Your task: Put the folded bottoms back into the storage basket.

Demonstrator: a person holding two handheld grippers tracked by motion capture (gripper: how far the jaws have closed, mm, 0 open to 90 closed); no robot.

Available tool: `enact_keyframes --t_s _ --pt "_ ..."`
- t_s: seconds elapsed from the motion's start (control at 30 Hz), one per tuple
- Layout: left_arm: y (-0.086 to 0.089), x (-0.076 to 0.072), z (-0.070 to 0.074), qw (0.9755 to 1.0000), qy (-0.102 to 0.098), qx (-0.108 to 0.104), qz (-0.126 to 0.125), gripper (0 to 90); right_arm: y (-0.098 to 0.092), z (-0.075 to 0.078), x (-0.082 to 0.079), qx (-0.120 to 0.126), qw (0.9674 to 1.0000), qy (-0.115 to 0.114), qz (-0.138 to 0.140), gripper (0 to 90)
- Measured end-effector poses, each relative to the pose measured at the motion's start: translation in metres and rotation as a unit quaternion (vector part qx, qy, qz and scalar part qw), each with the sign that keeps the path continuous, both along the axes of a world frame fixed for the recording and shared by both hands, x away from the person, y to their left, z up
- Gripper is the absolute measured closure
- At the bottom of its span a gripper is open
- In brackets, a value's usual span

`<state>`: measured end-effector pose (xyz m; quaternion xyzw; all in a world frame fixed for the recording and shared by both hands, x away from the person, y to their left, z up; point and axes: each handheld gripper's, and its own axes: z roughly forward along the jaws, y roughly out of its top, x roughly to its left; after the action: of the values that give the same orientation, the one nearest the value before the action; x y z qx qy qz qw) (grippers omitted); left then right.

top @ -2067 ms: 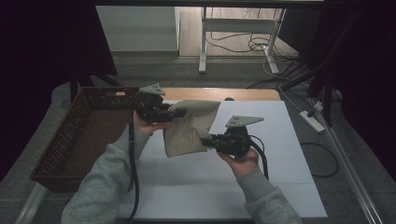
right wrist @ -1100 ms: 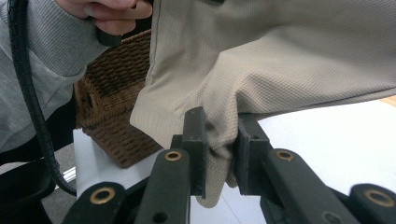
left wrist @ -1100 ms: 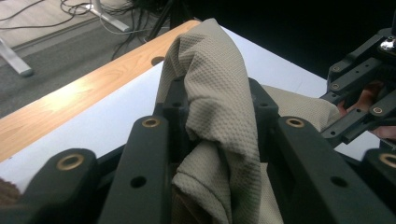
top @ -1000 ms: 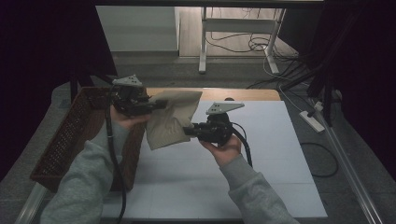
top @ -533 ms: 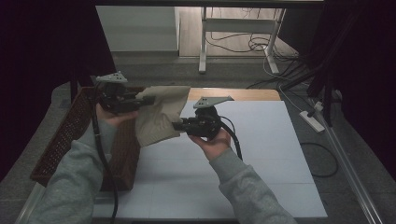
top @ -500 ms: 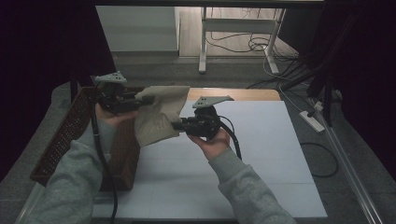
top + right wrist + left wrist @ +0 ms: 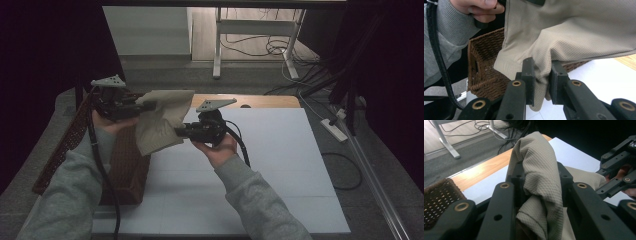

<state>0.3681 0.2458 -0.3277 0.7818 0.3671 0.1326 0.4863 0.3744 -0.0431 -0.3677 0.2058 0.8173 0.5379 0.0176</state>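
In the high view, the left tool (image 7: 141, 103) and the right tool (image 7: 179, 132) each clamp a separate part of a beige knit cloth (image 7: 162, 120), which hangs in the air between them, above the gap between the brown wicker basket (image 7: 67, 142) and the white surface (image 7: 270, 165). The left tool holds the upper edge over the basket's near corner; the right tool holds a lower fold from the surface side. The two-point hold keeps the cloth spread and off the surface, which, judged from the position, suits carrying it to the basket. A cable (image 7: 239, 145) trails from the right tool across the person's right hand (image 7: 216, 149). In the left gripper view, the cloth (image 7: 541, 182) is bunched upright between the closed black jaws, its waffle texture draping over the jaw tips; the pinch on a thick gathered fold should resist slipping. The right tool (image 7: 616, 173) appears at the far right, and a corner of the basket (image 7: 436, 202) at lower left. In the right gripper view, the jaws are closed on a hanging fold of the cloth (image 7: 574, 35) near its hem, with the basket (image 7: 486, 67) directly behind and below, and the person's left hand (image 7: 477, 8) at top left. The cloth's lowest edge hangs beside the basket wall, not yet inside it.
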Motion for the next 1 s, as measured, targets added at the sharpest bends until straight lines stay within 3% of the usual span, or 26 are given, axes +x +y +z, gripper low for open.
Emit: enact_keyframes --t_s 0.67,1.0 --pt "0.028 -0.004 0.002 0.9997 0.001 -0.003 0.022 67.8 0.024 0.003 0.005 0.012 0.9999 -0.002 0.011 76.7" --pt "0.048 -0.008 0.002 0.9993 0.0 -0.005 0.038 67.9 0.046 0.006 0.006 0.012 0.9997 -0.005 0.022 76.8"
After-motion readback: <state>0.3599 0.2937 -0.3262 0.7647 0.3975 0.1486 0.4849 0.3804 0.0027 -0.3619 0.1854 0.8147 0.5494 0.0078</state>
